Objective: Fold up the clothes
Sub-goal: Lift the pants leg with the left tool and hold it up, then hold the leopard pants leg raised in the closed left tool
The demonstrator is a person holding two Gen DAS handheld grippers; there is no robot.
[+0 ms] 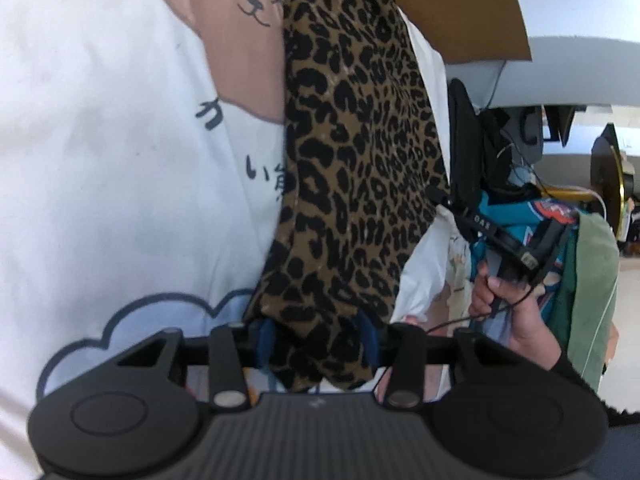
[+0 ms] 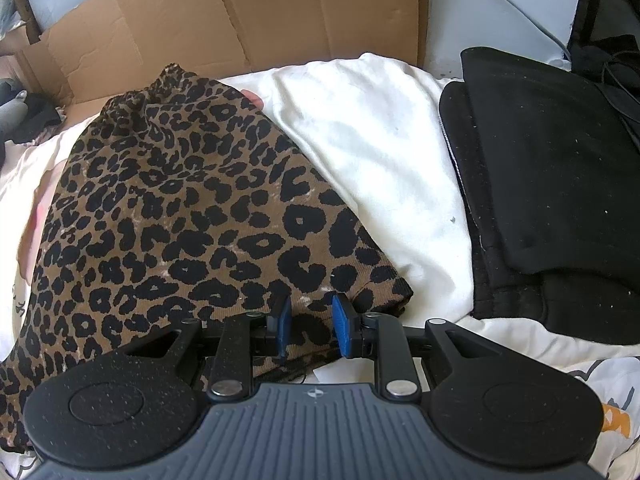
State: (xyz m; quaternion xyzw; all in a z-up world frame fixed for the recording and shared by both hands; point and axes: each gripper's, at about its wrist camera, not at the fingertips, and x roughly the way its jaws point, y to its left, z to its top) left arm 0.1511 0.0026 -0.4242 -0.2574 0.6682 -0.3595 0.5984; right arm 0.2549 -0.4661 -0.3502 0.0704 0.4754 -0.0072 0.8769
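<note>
Left gripper (image 1: 316,340): leopard-print garment (image 1: 352,160) drapes over its blue pads (image 1: 266,338) and hides most of them, so whether they pinch the fabric can't be told; no earlier frame to compare. Right gripper (image 2: 308,326): jaws partly apart with the garment's hem bunched between them, the pads look to be pressing on it, the garment spread over a white printed shirt (image 2: 372,152). Around: cardboard (image 2: 240,12) behind, folded black clothes (image 2: 560,184) to the right, a hand (image 1: 508,300) on the other gripper's handle, background clutter blurred.
</note>
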